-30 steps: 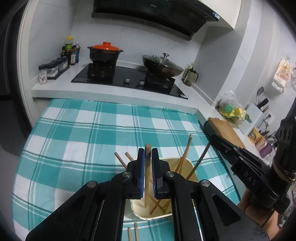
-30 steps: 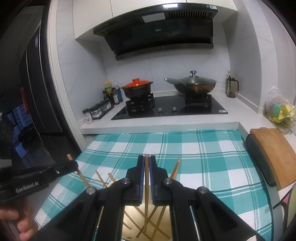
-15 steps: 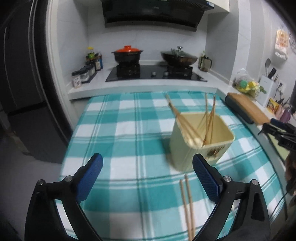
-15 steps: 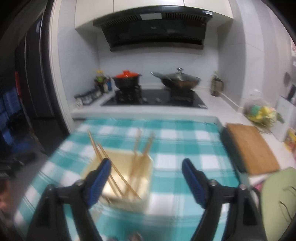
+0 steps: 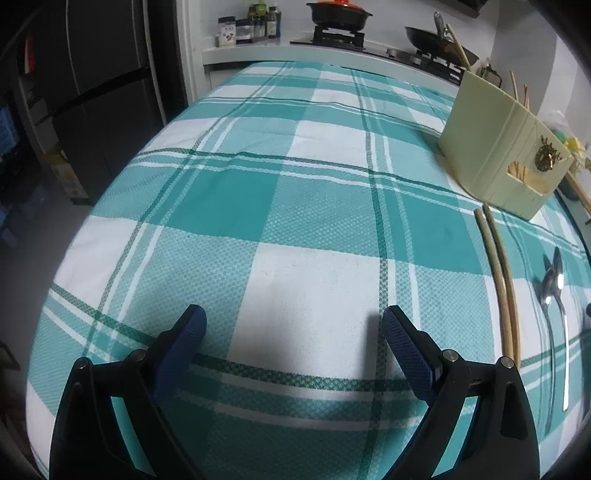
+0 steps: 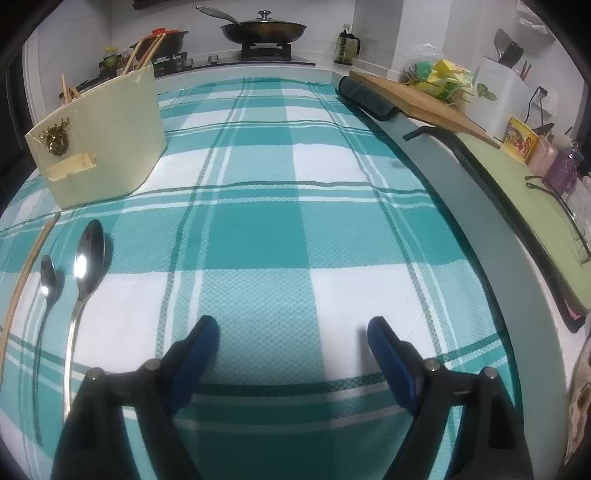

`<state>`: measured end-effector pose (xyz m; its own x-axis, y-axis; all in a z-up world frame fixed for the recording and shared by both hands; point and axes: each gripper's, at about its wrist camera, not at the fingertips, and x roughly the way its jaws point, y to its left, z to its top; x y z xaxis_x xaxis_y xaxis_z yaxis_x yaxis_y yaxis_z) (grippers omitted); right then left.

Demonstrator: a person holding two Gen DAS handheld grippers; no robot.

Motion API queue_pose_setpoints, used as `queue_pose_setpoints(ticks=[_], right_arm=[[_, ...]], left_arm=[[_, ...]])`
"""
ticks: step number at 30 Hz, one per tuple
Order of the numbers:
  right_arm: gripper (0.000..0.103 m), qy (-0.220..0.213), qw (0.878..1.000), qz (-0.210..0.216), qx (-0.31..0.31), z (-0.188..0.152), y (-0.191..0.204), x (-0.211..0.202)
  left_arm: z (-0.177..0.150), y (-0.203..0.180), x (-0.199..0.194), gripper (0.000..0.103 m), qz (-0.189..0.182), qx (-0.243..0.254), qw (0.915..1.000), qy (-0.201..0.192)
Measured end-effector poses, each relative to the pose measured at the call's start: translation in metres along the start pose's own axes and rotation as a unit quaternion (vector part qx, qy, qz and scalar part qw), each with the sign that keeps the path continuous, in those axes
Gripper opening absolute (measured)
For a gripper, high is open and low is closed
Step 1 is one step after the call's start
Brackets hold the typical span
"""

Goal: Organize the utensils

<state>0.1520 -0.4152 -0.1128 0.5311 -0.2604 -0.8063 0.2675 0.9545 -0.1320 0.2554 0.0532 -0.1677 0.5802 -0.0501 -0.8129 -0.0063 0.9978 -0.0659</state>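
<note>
Both claws released, empty. Chopsticks (image 5: 498, 280) lie near-far, right of left claw (image 5: 291, 332); spoons (image 6: 86, 258) left of right claw (image 6: 291, 339).

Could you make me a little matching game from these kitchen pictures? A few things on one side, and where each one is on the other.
Things:
1. two spoons
2. utensil holder
3. frying pan
4. cutting board

Places:
A. on the stove
B. on the counter, right of the table
C. lying flat on the checked cloth
D. standing on the cloth, chopsticks inside

Pairs: 1-C, 2-D, 3-A, 4-B
</note>
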Motion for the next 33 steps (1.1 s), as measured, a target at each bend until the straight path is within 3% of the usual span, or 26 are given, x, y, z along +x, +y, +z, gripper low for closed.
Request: queue_pose_setpoints(ticks=[4, 9, 14, 33], right_arm=[[0.085, -0.024, 1.000, 0.001, -0.006, -0.002, 0.002, -0.009], [0.085, -0.012, 1.000, 0.004, 0.008, -0.006, 0.001, 0.011], [0.102, 0.003, 0.999, 0.010, 0.051, -0.004, -0.013, 0.020], [0.103, 0.007, 0.999, 0.009, 0.053, -0.003, -0.013, 0.021]], left_arm=[[0.004, -0.005, 0.004, 0.097, 0.000, 0.008, 0.9999, -0.008], [0.007, -0.011, 0.011, 0.103, 0.003, 0.029, 0.9996, 0.007], [0.006, -0.012, 0.011, 0.103, 0.002, 0.029, 0.9996, 0.006], [0.003, -0.014, 0.010, 0.103, 0.012, 0.023, 0.9996, 0.005]])
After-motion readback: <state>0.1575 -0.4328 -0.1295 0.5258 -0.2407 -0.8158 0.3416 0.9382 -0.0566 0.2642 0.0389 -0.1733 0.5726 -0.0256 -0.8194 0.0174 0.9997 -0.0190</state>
